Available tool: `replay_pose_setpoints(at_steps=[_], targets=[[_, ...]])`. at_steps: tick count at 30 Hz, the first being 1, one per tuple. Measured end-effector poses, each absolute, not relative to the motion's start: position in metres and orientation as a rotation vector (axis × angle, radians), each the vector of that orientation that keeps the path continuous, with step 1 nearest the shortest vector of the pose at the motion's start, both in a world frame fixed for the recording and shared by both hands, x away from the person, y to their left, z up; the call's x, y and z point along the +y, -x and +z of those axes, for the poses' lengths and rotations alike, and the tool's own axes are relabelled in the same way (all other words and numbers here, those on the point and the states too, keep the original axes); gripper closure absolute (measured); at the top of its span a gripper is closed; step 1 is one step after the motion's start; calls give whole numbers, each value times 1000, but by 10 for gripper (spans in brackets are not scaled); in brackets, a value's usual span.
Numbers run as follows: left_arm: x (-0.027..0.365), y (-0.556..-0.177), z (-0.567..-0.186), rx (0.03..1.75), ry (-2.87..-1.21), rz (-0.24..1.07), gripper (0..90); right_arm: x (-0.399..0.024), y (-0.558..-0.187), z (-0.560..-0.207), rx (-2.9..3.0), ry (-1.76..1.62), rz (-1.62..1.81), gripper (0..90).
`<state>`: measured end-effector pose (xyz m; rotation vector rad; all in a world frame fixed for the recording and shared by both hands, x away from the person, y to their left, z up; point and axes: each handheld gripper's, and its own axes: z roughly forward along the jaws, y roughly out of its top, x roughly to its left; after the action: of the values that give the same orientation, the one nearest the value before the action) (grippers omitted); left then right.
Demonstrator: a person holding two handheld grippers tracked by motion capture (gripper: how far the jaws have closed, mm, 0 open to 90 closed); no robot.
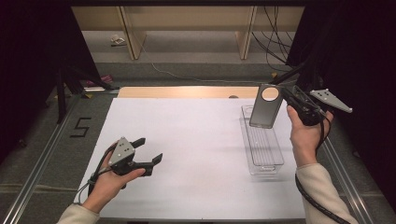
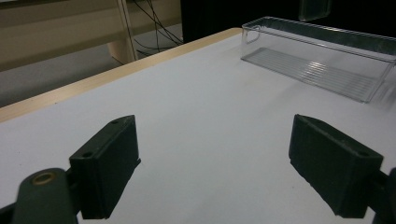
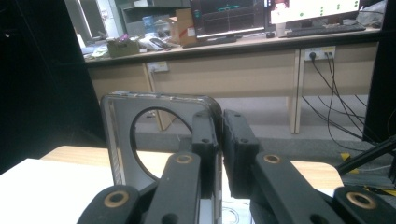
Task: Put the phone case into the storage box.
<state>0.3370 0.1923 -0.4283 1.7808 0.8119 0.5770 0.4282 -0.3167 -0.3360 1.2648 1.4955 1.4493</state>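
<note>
Right gripper (image 1: 286, 94) clamped on a grey flat plate with a round hole (image 1: 265, 106), held in the air above the far end of the clear plastic tray (image 1: 271, 161).

The tray lay lengthwise on the white table sheet (image 1: 196, 149), with nothing seen inside it. The plate hung upright, its lower edge over the tray's far end; the right gripper view showed both jaws pressed against its edge. The left gripper (image 1: 148, 150) rested well apart from the tray toward the person's left, jaws spread wide and holding nothing.
</note>
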Motion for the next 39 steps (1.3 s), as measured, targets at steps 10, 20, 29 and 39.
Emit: replay_pose_setpoints(at_steps=[10, 20, 29, 39], targets=[[192, -337, -428, 812, -1781, 578, 154, -318, -430, -337, 1499, -1271, 1447, 838], [192, -337, -428, 813, -1781, 578, 154, -319, -433, -337, 1514, -1278, 1464, 836], [192, -337, -429, 813, -1782, 575, 154, -319, -435, -339, 1523, -1279, 1458, 838], [192, -337, -429, 814, -1783, 574, 154, -319, -439, -339, 1537, -1257, 1443, 839]])
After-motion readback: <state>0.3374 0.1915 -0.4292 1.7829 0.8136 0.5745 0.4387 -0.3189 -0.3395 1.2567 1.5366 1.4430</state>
